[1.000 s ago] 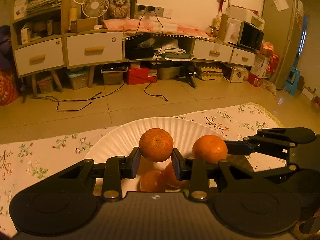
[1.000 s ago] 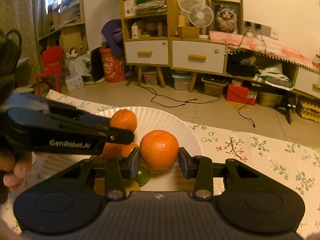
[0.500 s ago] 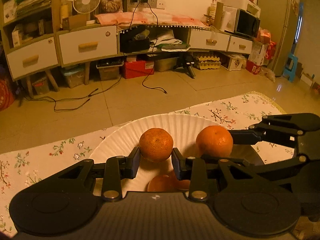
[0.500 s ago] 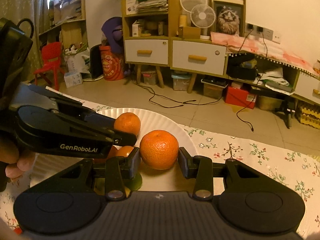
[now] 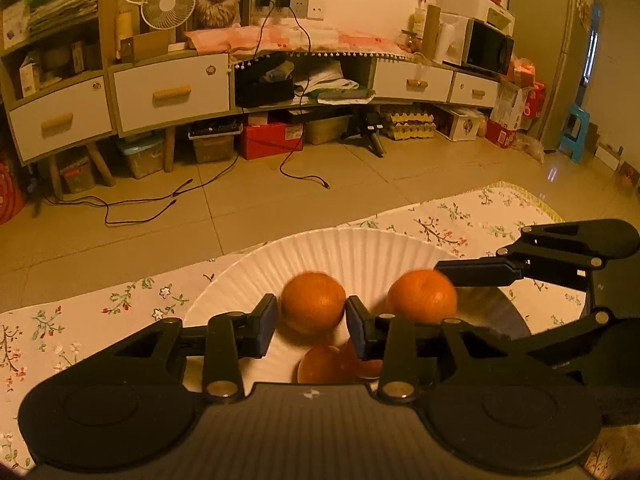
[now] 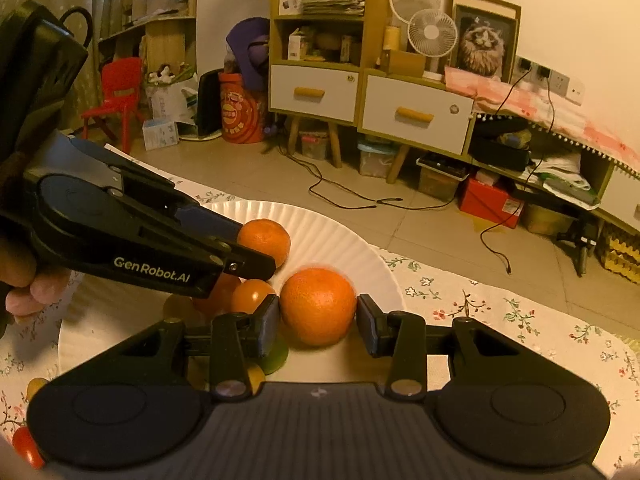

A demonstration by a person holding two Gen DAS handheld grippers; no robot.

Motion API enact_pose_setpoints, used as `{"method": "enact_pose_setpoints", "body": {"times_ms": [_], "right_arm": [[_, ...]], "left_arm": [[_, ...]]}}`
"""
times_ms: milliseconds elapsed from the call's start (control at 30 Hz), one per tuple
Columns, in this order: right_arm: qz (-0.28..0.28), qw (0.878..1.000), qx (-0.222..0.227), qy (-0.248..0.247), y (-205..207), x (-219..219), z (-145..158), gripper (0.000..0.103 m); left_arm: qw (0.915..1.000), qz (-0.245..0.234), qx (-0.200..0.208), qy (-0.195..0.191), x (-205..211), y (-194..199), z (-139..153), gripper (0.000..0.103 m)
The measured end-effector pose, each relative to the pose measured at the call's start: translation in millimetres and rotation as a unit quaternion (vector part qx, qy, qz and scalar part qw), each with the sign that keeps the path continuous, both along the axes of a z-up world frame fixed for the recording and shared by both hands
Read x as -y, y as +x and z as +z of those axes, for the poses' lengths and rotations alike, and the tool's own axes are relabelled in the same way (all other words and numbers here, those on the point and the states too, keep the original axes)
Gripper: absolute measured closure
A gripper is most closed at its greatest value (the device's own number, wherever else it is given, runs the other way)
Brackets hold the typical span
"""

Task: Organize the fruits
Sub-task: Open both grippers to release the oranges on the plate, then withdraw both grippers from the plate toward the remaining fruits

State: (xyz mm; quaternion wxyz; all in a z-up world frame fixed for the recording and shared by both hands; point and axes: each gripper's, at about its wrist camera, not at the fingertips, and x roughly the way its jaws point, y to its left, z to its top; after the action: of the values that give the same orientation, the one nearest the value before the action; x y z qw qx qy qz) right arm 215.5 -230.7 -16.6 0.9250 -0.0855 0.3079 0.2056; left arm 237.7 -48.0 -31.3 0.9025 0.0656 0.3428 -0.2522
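Both grippers are letting go over the paper plate [image 5: 360, 248]. Left gripper [image 5: 311, 322] has its jaws opening around one mandarin [image 5: 313, 307]; a gap shows at the left pad, so the fruit seems free. Right gripper [image 6: 317, 322] has its jaws opening too, with a bigger mandarin [image 6: 318, 306] between them and a gap at the right pad. At 9 o'clock of this fruit, more small fruits [image 6: 252, 294] already lie on the plate. I judge the task well advanced. One small red fruit [image 6: 25, 446] is off the plate at 8 o'clock, on the flowered cloth [image 6: 500, 320].
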Motion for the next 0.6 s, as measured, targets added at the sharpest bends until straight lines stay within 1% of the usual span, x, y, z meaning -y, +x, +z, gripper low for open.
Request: {"method": "enact_pose_setpoints", "body": {"times_ms": [33,167,333,400,600], "right_arm": [[-0.001,1.0,0.0,0.002,-1,0,0,0.058],[-0.005,1.0,0.004,0.001,-3,1,3,0.057],[-0.011,1.0,0.011,0.004,-11,4,10,0.05],[-0.011,1.0,0.012,0.004,-15,5,14,0.049],[-0.013,1.0,0.017,0.004,-27,7,21,0.042]], "left_arm": [[1.0,0.002,0.002,0.0,0,-1,1,0.053],[1.0,0.008,0.005,0.0,-4,-5,4,0.052],[0.9996,0.025,0.01,0.003,-9,-16,7,0.045],[0.9996,0.027,0.012,0.006,-10,-22,9,0.042],[0.9993,0.03,0.017,0.012,-14,-38,14,0.035]]}}
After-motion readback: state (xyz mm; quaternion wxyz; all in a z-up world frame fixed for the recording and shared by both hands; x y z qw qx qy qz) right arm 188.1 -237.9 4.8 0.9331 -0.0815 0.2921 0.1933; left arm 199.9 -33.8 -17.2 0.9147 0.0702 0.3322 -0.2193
